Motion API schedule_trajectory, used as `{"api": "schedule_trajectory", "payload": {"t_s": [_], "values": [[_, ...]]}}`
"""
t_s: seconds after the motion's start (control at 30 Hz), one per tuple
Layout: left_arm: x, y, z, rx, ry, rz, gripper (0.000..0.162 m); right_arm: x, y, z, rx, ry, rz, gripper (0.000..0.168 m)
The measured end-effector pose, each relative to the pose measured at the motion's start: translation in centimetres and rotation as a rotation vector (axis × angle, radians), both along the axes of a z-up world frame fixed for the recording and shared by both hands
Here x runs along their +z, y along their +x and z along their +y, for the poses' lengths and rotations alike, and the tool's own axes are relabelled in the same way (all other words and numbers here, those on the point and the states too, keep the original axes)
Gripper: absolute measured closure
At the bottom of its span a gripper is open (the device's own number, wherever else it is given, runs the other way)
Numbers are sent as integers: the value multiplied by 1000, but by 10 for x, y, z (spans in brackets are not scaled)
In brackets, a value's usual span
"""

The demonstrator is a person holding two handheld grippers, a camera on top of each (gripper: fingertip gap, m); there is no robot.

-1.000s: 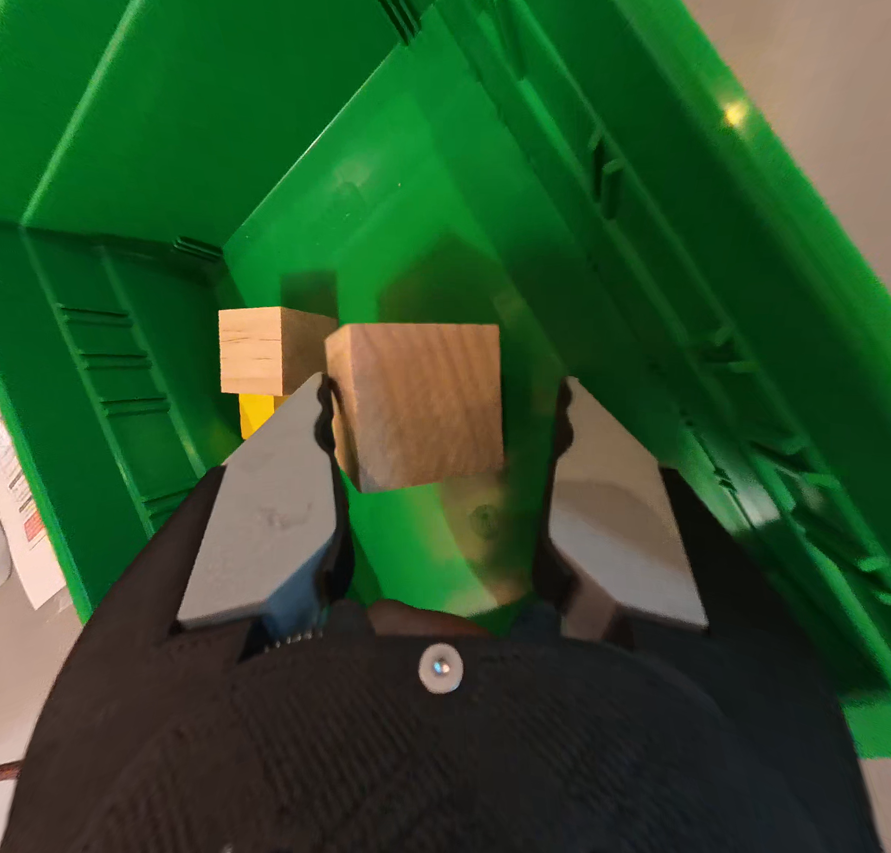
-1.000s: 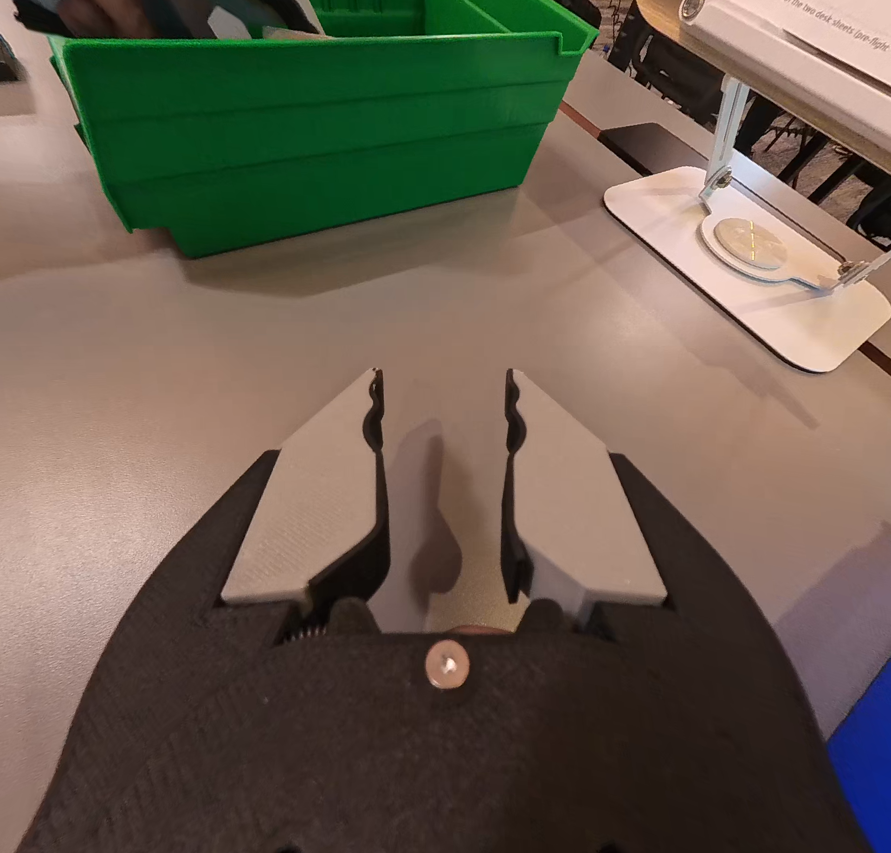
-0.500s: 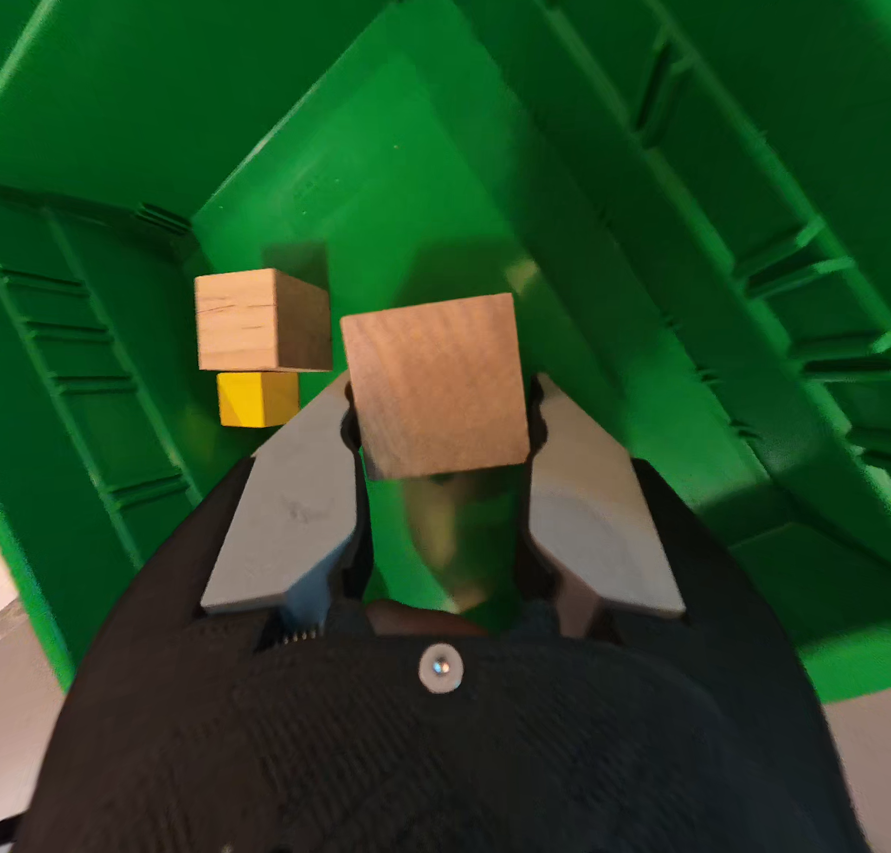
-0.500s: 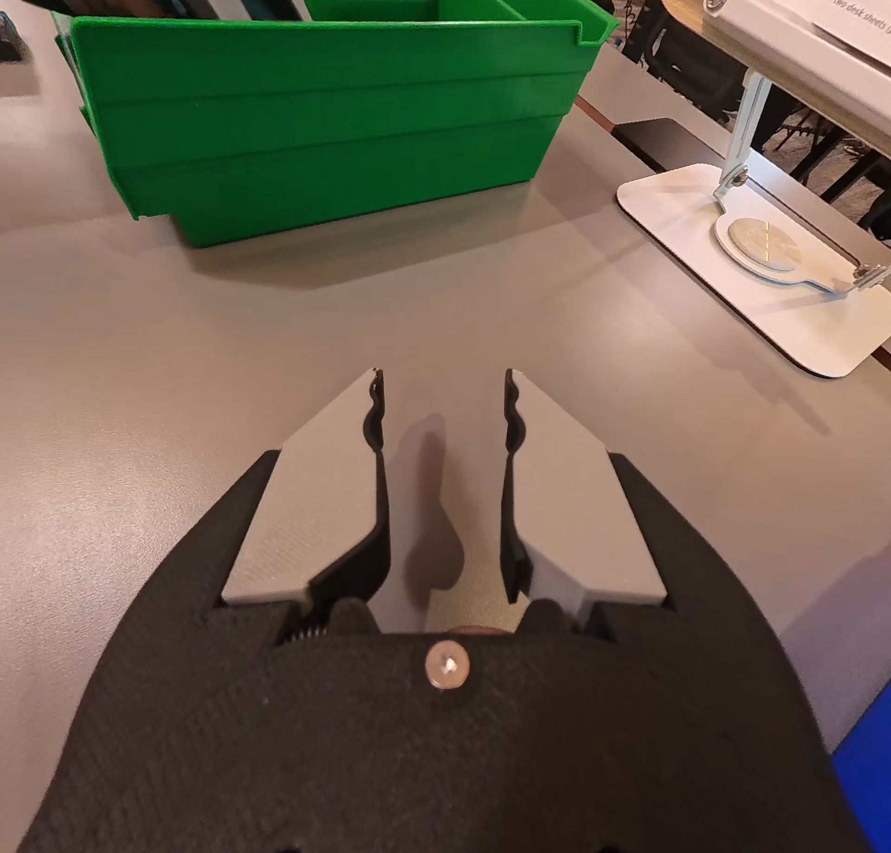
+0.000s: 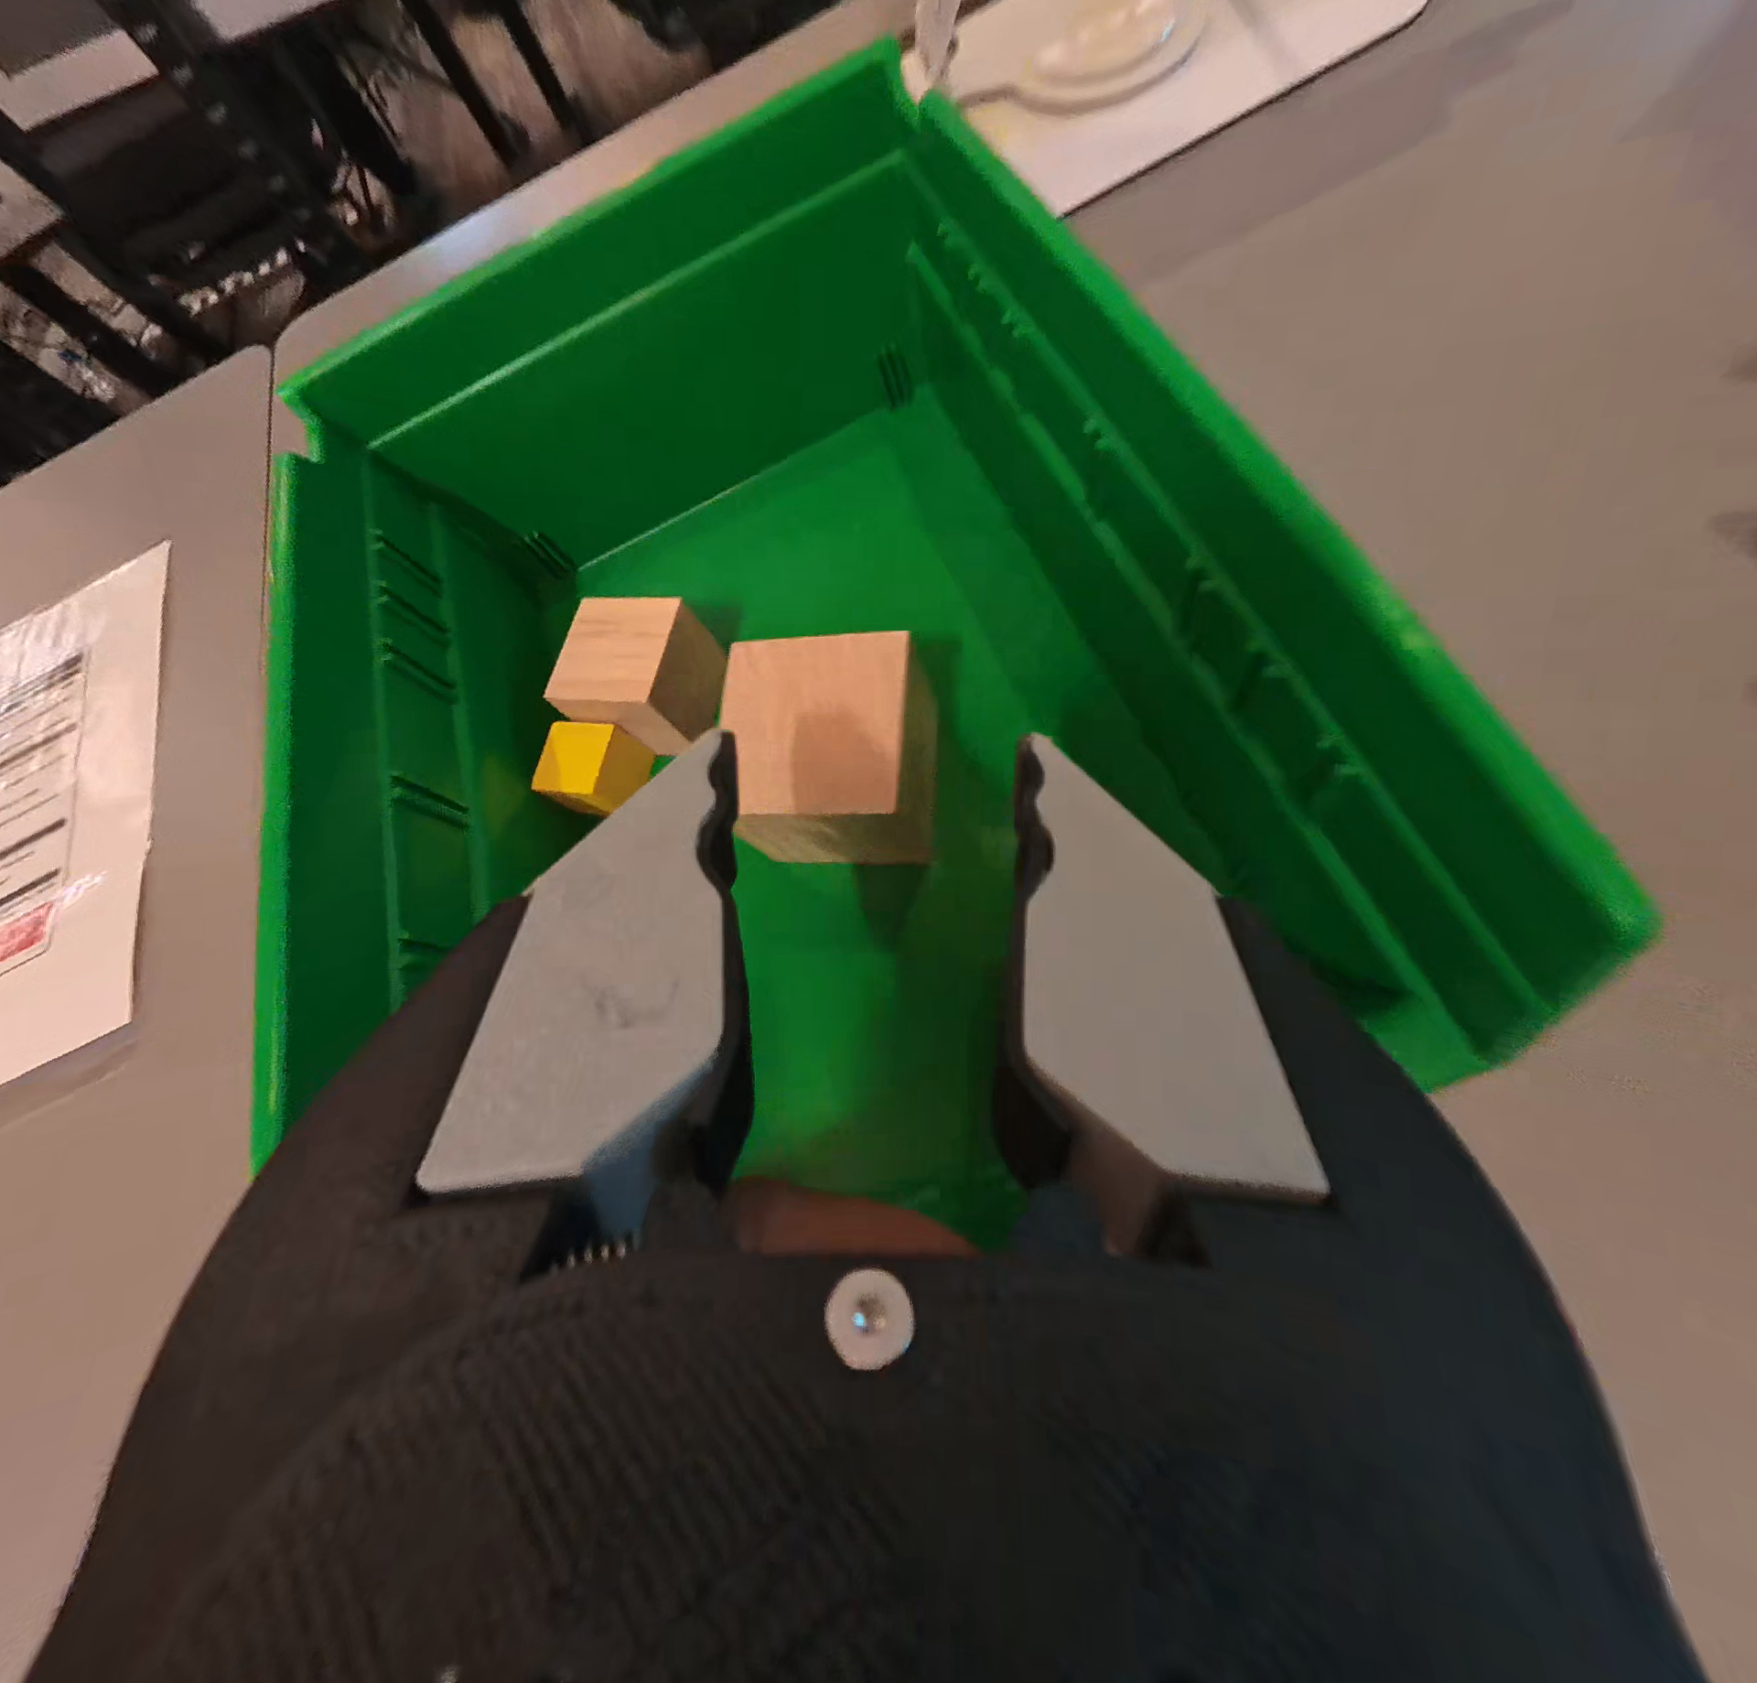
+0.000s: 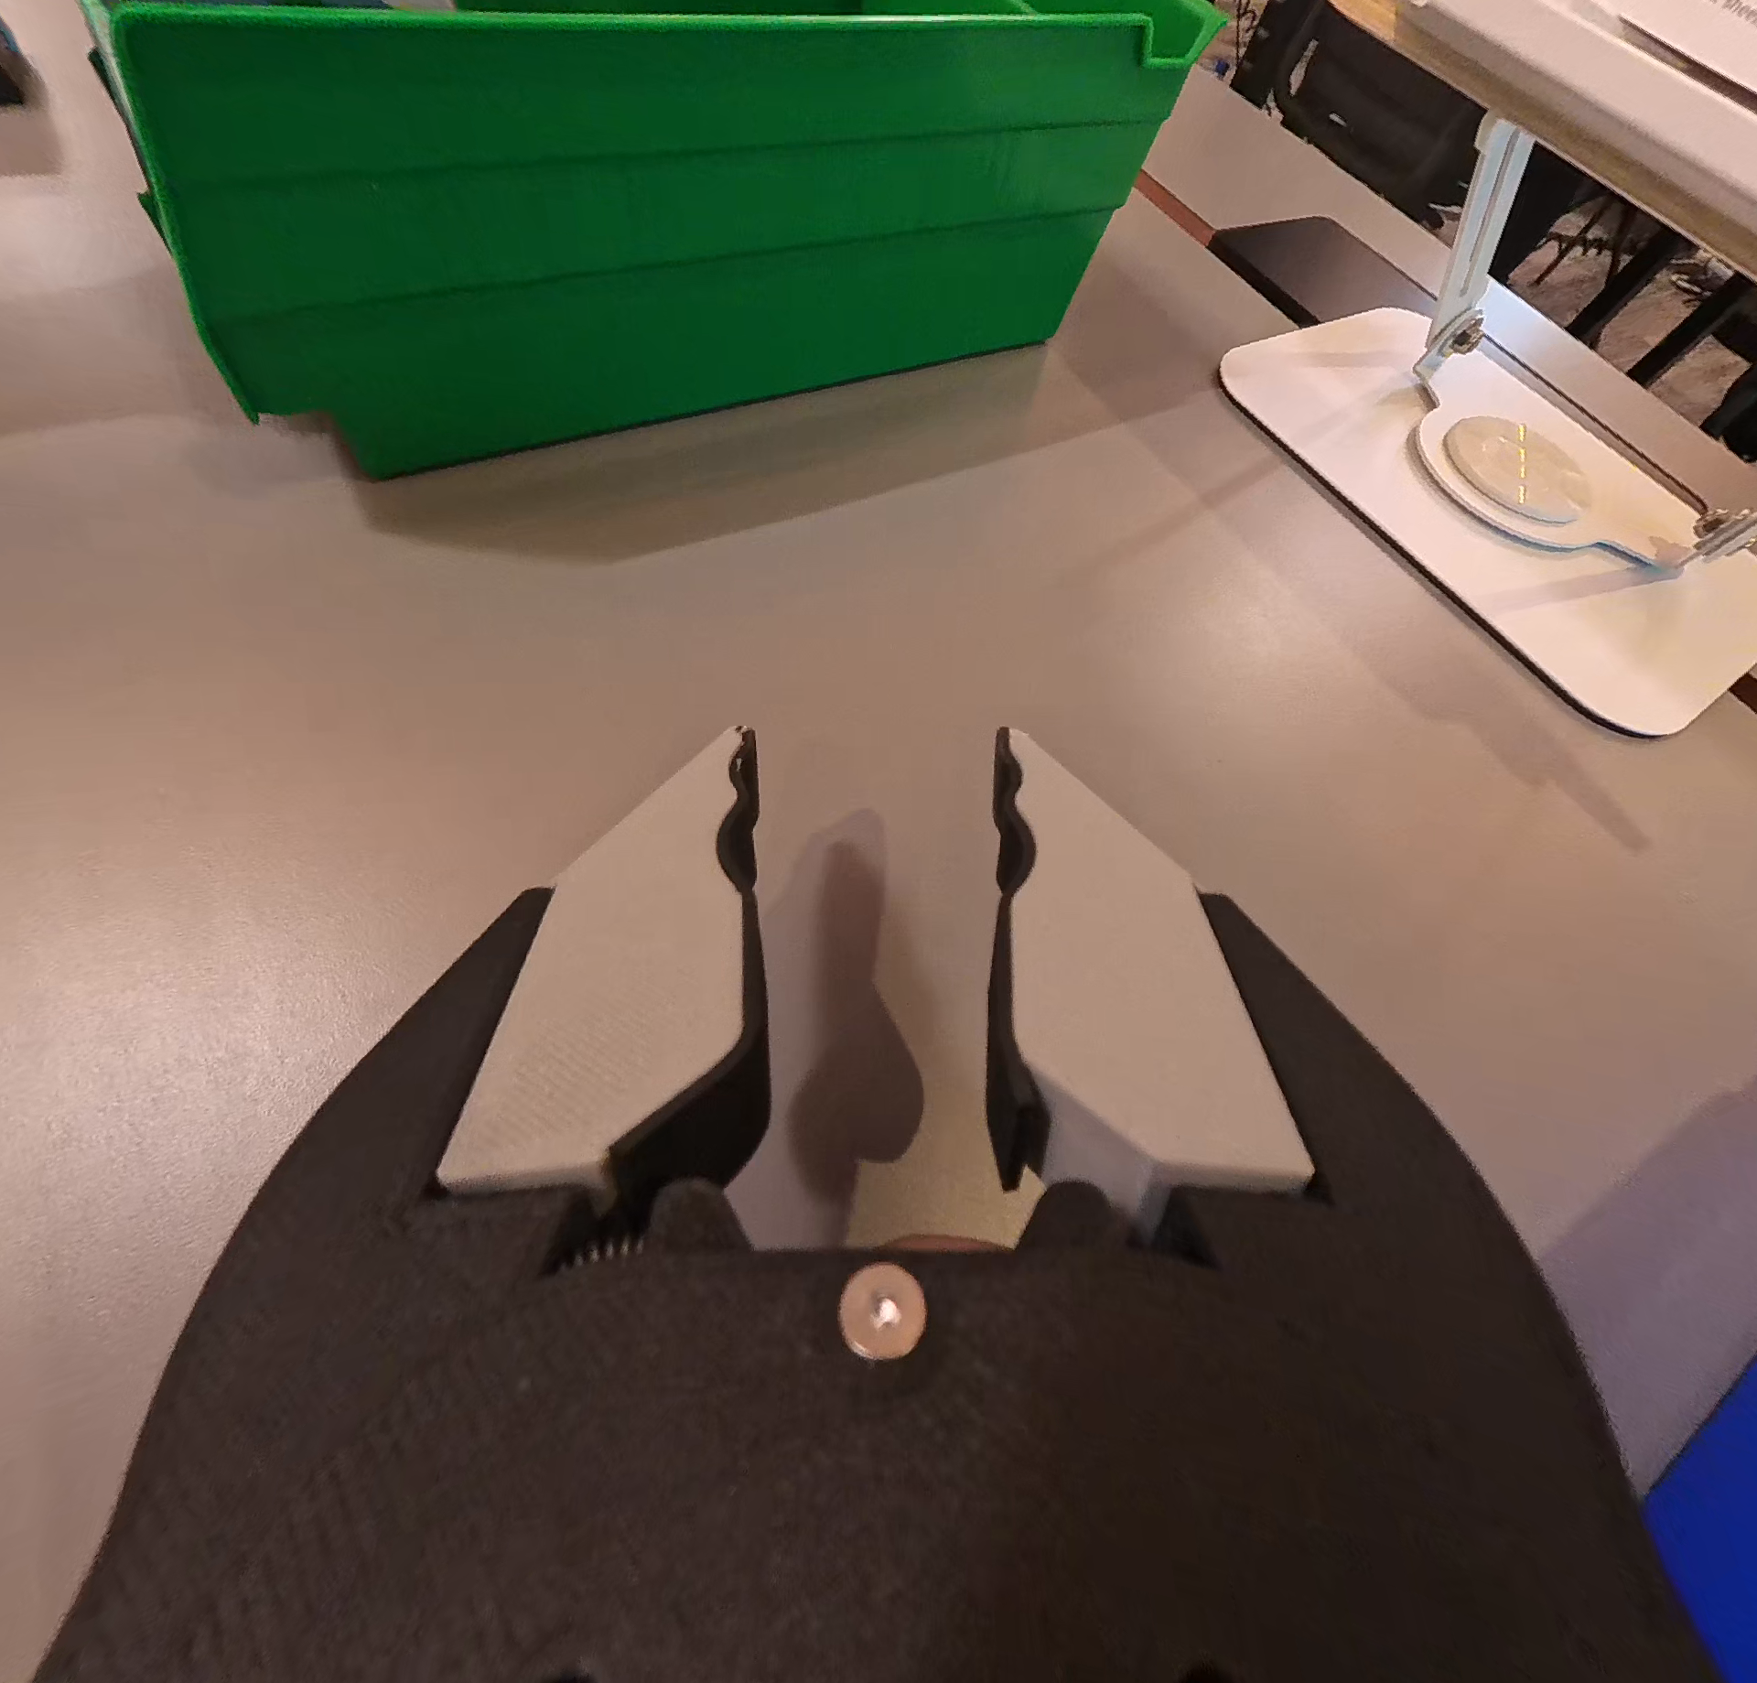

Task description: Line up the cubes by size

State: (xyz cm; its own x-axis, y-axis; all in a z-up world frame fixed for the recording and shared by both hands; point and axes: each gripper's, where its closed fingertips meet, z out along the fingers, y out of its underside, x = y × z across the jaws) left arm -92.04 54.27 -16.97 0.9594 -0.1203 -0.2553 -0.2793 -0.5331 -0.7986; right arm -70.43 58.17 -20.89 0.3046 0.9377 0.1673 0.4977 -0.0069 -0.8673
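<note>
Your left tongs (image 5: 875,763) now hang high above the green bin (image 5: 1236,591), pulled back from half a second ago, when they were down inside it with both fingers closed against the large wooden cube (image 5: 822,734). The fingers have since spread wide and hold nothing; the cube sits on the bin floor, a clear gap on its right side, the left fingertip overlapping its edge in the view. Just left of it, the medium wooden cube (image 5: 632,667) and the small yellow cube (image 5: 585,767) stay where they were, touching each other near the bin's left wall. A printed sheet (image 5: 67,810) lies on the grey worktop (image 5: 1474,401) beside the bin.

Your right tongs (image 6: 875,753) remain low over the worktop (image 6: 380,687), fingers parted and empty as before, with the bin (image 6: 646,211) ahead and a white stand (image 6: 1521,534) off to the right.
</note>
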Motion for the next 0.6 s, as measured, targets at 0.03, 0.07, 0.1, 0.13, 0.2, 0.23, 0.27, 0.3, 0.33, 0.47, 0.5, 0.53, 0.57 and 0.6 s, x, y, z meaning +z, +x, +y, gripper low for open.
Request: {"api": "schedule_trajectory", "payload": {"t_s": [0.03, 0.07, 0.1, 0.13, 0.2, 0.23, 0.27, 0.3, 0.33, 0.47, 0.5, 0.53, 0.57, 0.6], "values": [[4, 4, -2, -2, 24, -18, 105, 0, 0, 0, 0, -5, 1, 121], [7, 8, -5, -2, 42, -31, 103, -1, 0, 0, -1, -9, 1, 121], [11, 10, -6, 0, 58, -38, 97, -2, 0, 0, -1, -11, 0, 121], [15, 11, -8, 8, 80, -42, 90, -2, 0, 0, -1, -12, -1, 121], [23, 10, -8, 31, 134, -65, 84, -2, 0, 0, -3, -8, -2, 121], [25, 9, -8, 42, 157, -87, 84, -1, 0, 0, -4, -6, 1, 121], [26, 7, -8, 58, 178, -113, 84, -1, 0, 0, -3, -5, 4, 121], [26, 2, -7, 72, 193, -131, 84, 0, 0, -1, -2, -5, 7, 121], [25, -5, -5, 91, 191, -141, 84, 0, -1, -1, -1, -5, 10, 121], [28, -22, -4, 102, 190, -201, 86, -1, -2, -2, 6, -9, 4, 121], [28, -19, -4, 62, 186, -204, 91, -2, -2, -2, 7, -10, 0, 121], [26, -16, -4, 30, 169, -190, 97, -3, -2, -2, 8, -13, -2, 121], [23, -15, -3, 15, 152, -161, 100, -3, -2, -2, 7, -15, -2, 121], [20, -16, -1, 10, 140, -127, 104, -3, -2, -2, 7, -16, -1, 121]]}}
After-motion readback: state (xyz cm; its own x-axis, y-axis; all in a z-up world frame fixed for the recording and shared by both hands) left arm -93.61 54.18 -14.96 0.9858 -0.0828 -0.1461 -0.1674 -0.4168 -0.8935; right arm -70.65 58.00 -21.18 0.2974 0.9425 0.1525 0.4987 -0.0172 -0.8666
